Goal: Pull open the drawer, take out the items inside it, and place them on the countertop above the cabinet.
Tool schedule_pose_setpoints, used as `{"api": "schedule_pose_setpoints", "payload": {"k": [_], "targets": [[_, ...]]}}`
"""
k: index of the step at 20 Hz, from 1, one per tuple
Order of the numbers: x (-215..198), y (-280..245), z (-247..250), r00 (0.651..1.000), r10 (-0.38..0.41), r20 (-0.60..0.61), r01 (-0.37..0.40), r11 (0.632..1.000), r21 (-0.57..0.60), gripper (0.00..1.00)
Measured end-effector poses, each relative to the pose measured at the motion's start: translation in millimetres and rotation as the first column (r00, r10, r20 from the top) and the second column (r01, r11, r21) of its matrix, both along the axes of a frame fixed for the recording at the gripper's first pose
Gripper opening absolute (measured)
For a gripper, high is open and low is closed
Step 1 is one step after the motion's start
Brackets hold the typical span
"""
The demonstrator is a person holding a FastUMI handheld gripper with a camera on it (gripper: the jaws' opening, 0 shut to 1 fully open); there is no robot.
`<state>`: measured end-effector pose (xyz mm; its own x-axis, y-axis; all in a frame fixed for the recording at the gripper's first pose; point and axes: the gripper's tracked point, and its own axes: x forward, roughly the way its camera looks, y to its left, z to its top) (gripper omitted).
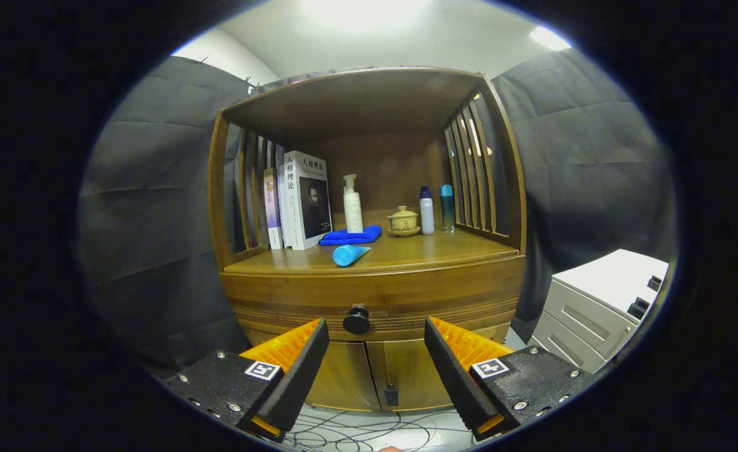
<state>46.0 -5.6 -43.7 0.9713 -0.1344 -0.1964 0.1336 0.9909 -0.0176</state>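
Note:
A wooden cabinet (369,285) stands ahead of me. Its drawer (406,304) is closed, with a round dark knob (357,320) at the front. My gripper (376,336) is open, its fingers a little short of the drawer front, and the knob sits just beyond the gap, nearer the left finger. On the countertop (419,251) a light blue tube (350,254) lies on its side near the front edge. What is inside the drawer is hidden.
On the countertop behind the tube stand books (303,201), a white pump bottle (352,206) on a folded blue cloth (351,236), a lidded tea bowl (403,221) and two small bottles (436,210). Slatted side walls and a roof enclose the shelf. A white drawer unit (601,301) sits to the right. Cables (356,433) lie on the floor.

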Motion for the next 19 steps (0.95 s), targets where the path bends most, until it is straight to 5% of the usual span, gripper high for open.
{"api": "schedule_pose_setpoints", "payload": {"k": [19], "targets": [[-14.4,13.2,-15.0,1.000,0.015,-0.027,-0.015,1.000,-0.026,0.95]]}}
